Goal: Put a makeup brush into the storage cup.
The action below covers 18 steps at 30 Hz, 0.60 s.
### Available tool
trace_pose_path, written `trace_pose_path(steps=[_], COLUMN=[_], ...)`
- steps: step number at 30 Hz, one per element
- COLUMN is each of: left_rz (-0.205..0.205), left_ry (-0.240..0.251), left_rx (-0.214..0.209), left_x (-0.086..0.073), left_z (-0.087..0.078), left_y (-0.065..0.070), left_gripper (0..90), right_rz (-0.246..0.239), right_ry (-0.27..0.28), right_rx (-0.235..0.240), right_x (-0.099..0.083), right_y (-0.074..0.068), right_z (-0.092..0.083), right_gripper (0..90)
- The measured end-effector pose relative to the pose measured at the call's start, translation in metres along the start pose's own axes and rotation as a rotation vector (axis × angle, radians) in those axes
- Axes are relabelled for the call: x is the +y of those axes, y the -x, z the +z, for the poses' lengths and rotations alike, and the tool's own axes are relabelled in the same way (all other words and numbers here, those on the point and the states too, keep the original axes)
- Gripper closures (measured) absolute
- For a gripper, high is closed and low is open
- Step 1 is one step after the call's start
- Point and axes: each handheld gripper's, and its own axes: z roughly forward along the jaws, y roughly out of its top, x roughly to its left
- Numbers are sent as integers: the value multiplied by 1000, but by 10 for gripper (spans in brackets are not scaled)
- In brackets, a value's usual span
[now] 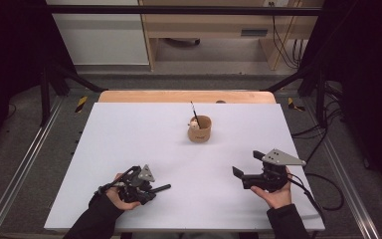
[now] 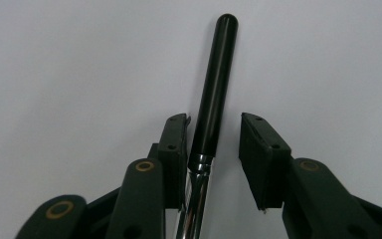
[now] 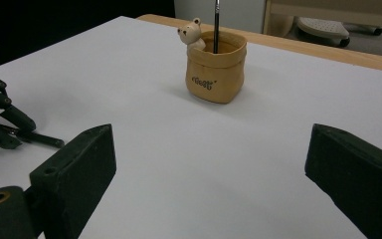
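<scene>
A brush with a black handle (image 2: pixel 213 94) and a chrome ferrule lies on the white table between the jaws of my left gripper (image 2: pixel 213 124). The left jaw touches the handle; the right jaw stands apart from it, so the gripper is open. In the high view the left gripper (image 1: pixel 150 189) rests low at the front left, with the handle tip (image 1: pixel 164 188) poking out to the right. My right gripper (image 1: pixel 247 163) is held wide open at the front right, nothing between its jaws (image 3: pixel 211 139). A tan pot with a small bear figure (image 1: pixel 200 128) (image 3: pixel 215 67) holds a thin upright brush (image 1: pixel 194 110).
The white tabletop (image 1: pixel 129 134) lies on a wooden board whose far edge (image 1: pixel 186 96) shows behind it. The pot stands mid-table toward the back. Black frame bars and cables flank the table at both sides.
</scene>
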Motion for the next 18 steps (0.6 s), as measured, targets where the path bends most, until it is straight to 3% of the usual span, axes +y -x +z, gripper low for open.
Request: trace_pose_path(steps=[9,18], left_rz=[-48,-58], left_ry=[-4,-11], left_rx=[7,16], left_x=[0,1], left_z=[0,-1], left_y=[-1,-2], left_gripper=[721,772], right_rz=[0,0], right_ry=[1,-1], right_rx=[0,0], right_x=[0,0], right_y=[0,0], right_z=[0,0], right_gripper=[64,64])
